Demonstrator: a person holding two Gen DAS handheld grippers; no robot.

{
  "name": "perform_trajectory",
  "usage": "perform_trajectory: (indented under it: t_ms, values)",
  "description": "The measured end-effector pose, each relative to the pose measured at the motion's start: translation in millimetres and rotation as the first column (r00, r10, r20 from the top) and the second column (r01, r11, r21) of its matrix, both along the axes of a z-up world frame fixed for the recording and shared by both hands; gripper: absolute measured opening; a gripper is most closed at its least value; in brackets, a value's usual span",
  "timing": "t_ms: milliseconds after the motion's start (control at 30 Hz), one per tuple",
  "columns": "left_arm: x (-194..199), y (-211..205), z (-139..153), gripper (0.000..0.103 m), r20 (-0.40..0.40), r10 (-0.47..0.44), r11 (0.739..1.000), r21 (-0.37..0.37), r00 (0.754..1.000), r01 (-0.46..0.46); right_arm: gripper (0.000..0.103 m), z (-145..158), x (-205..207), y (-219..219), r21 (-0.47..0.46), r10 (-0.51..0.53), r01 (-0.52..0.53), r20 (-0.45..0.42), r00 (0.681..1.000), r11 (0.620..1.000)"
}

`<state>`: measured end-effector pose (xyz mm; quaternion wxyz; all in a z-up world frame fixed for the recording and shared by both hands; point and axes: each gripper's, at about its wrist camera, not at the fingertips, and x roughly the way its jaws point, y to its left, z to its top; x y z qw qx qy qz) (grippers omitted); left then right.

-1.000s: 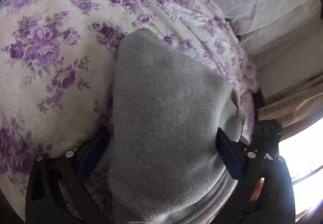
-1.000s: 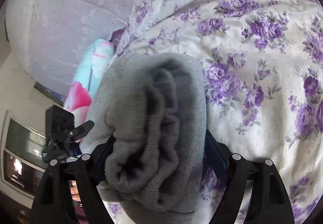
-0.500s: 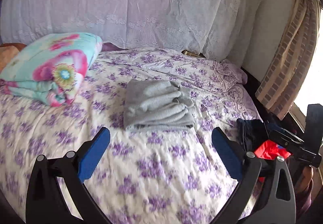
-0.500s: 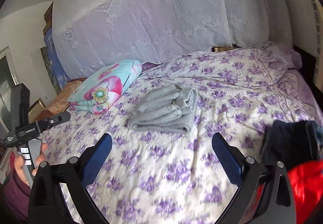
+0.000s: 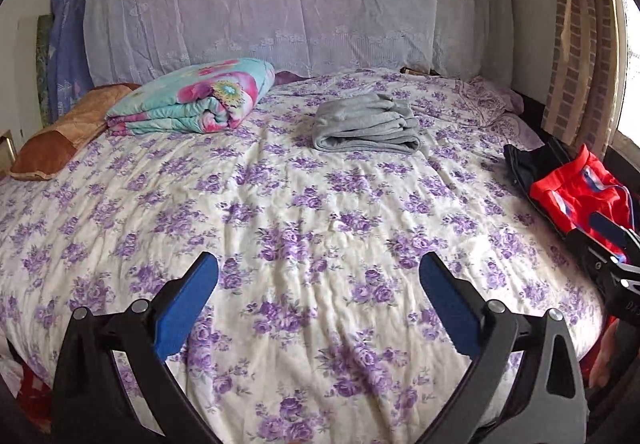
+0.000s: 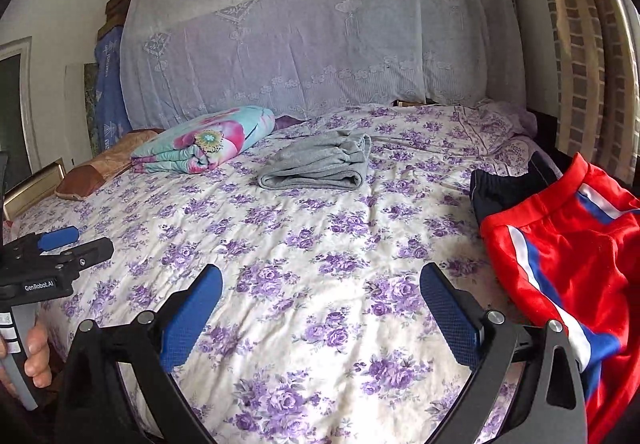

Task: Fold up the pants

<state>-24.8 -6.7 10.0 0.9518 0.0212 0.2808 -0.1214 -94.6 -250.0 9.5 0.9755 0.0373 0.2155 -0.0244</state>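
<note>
The grey pants (image 5: 366,123) lie folded in a flat bundle on the purple-flowered bed (image 5: 280,224), far from both grippers; they also show in the right wrist view (image 6: 320,162). My left gripper (image 5: 318,284) is open and empty over the near part of the bed. My right gripper (image 6: 320,290) is open and empty, also near the bed's front edge. Red pants with white and blue stripes (image 6: 568,244) lie unfolded at the bed's right edge, on top of dark pants (image 6: 508,188). They also show in the left wrist view (image 5: 580,192).
A folded floral quilt (image 5: 196,100) and a brown pillow (image 5: 60,136) lie at the bed's back left. A lace-covered headboard (image 5: 280,12) stands behind. A curtain (image 5: 576,44) hangs at the right. The other gripper shows at the left of the right wrist view (image 6: 48,256).
Both grippers have let go of the grey pants, opened and pulled far back from the bundle. The folded pants now rest on the bed.
</note>
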Motion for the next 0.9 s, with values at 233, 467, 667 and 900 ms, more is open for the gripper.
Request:
perform_trajectory:
  t_ms: [233, 467, 667, 900]
  values:
    - [-8, -1, -2, 0.098, -0.021, -0.01, 1.0, 0.001, 1.0, 0.01, 0.1, -8, -4, 8, 0.02, 0.01, -0.01, -0.023, 1.0, 1.0]
    - [-6, -2, -3, 0.098, -0.01, 0.032, 0.999, 0.031, 0.999, -0.032, 0.1, -16, 2, 13, 0.016, 0.017, -0.016, -0.048, 0.999, 1.0]
    - [-2, -1, -7, 0.098, -0.026, 0.061, 0.997, 0.058, 0.998, -0.06, 0.1, -19, 4, 15, 0.008, 0.009, -0.009, -0.057, 0.998, 1.0]
    - [0, -1, -9, 0.098, -0.025, 0.068, 0.996, 0.063, 0.997, -0.066, 0.1, -21, 6, 16, 0.0, 0.003, -0.003, -0.058, 0.998, 1.0]
